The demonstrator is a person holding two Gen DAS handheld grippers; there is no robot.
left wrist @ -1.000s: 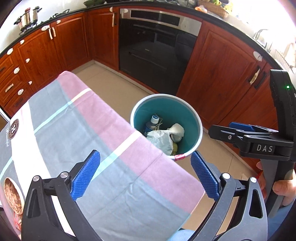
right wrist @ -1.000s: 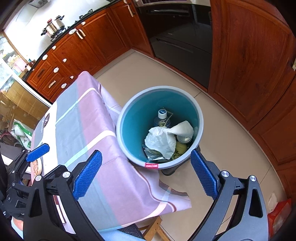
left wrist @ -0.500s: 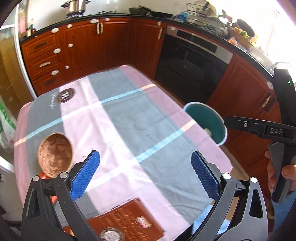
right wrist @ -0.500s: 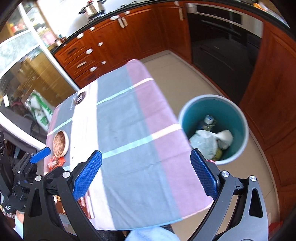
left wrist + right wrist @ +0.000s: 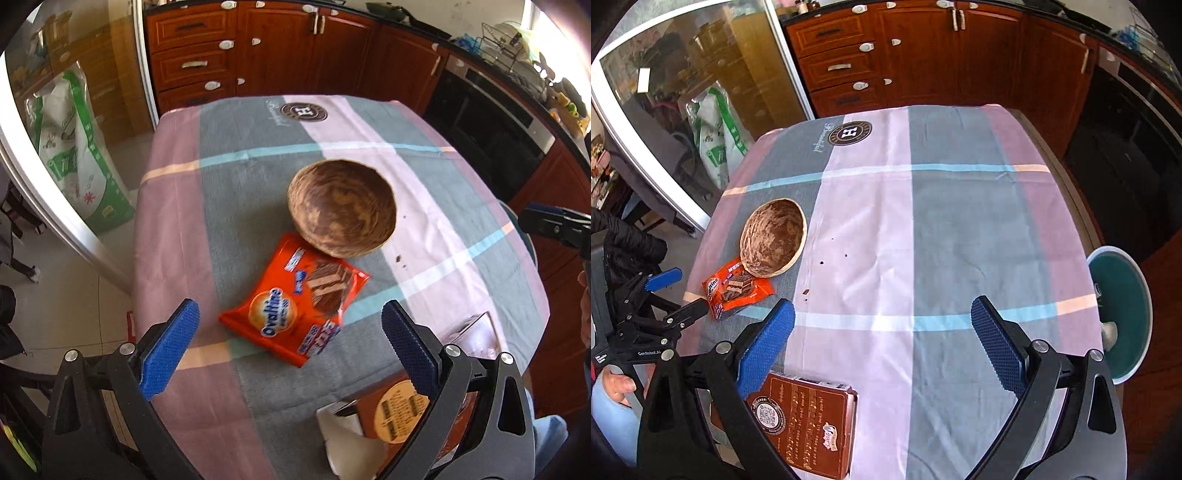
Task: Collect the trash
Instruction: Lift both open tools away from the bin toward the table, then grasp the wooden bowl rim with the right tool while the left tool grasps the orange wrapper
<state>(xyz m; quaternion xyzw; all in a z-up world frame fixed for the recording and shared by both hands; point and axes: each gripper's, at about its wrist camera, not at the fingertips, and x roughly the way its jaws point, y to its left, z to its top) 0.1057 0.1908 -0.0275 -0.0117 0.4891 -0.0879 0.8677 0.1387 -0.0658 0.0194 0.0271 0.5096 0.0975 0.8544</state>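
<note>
As both views swung from the trash bin (image 5: 1123,317) back over the bench (image 5: 923,221), collection turned to a fresh item. Left gripper (image 5: 291,343): wide open, empty, hovering level just before the orange wrapper (image 5: 295,302) against the wooden bowl (image 5: 341,212). Right gripper (image 5: 882,343): wide open, empty, between bowl and bin.

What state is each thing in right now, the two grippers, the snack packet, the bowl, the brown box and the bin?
Left gripper: open, empty.
Right gripper: open, empty.
Orange snack packet: lying flat, one corner under the bowl.
Wooden bowl: upright, empty.
Brown box: lying flat, closed.
Teal bin: beside the table, uncovered.
</note>
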